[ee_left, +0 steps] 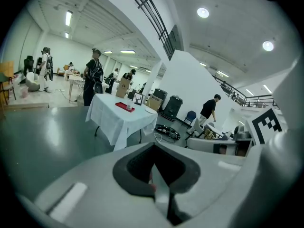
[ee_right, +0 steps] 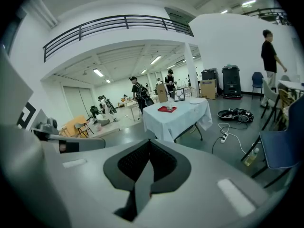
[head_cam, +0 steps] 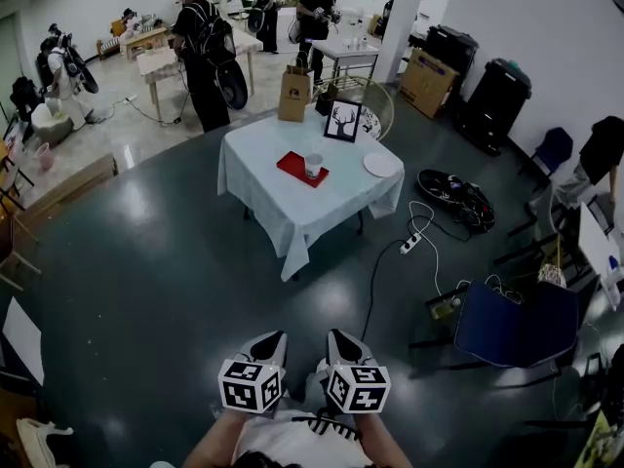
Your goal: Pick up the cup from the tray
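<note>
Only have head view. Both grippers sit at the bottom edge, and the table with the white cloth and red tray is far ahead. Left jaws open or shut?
Observer: The left gripper is shut. Its own view shows the jaws together with nothing between them.
Operator: Right one?
Observer: The right gripper is also shut and empty. In its view the small whitish cup on the flat red tray shows far beyond the jaws.
Operator: Anything overhead?
Observer: A balcony with a black metal railing runs high above the room.
</note>
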Action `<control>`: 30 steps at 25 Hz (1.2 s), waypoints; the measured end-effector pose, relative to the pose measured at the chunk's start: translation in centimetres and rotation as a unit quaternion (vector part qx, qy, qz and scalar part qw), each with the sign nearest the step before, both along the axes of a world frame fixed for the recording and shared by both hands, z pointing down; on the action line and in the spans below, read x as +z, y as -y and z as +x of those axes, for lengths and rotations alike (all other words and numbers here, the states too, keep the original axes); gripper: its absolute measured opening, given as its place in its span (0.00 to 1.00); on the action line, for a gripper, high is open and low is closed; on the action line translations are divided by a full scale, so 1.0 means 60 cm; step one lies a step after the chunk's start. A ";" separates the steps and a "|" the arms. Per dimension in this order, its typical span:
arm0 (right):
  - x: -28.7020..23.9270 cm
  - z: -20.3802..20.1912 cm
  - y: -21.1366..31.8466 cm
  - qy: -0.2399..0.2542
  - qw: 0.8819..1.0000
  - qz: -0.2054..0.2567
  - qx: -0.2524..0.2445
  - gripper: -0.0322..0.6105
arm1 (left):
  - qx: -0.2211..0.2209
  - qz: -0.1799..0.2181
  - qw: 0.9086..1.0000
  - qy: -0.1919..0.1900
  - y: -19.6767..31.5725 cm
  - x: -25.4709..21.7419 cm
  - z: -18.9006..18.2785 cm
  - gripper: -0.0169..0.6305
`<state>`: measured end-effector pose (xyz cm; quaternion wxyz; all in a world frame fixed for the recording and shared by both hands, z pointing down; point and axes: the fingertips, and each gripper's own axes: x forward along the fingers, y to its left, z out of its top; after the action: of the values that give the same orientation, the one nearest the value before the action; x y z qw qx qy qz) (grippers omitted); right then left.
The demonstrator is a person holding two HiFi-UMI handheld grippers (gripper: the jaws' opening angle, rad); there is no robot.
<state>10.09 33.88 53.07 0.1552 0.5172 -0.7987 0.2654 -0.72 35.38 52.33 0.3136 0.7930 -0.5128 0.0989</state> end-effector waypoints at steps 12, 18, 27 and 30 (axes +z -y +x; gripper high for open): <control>0.007 0.012 0.061 0.026 0.999 0.018 0.008 0.21 | -0.007 0.000 1.000 -0.002 0.061 0.008 -0.004 0.03; 0.008 0.017 0.133 0.030 0.999 0.016 0.005 0.26 | -0.015 -0.006 1.000 0.007 0.111 0.013 -0.013 0.03; 0.017 0.030 0.266 0.033 0.999 0.007 -0.008 0.26 | -0.027 -0.007 1.000 0.009 0.246 0.015 -0.004 0.03; 0.015 0.037 0.313 0.032 0.999 0.005 -0.015 0.27 | -0.029 -0.006 0.999 0.011 0.293 0.011 0.005 0.03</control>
<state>12.30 15.07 53.96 0.1306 0.4976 -0.8121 0.2755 -0.41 17.81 52.97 0.3152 0.7746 -0.5388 0.1017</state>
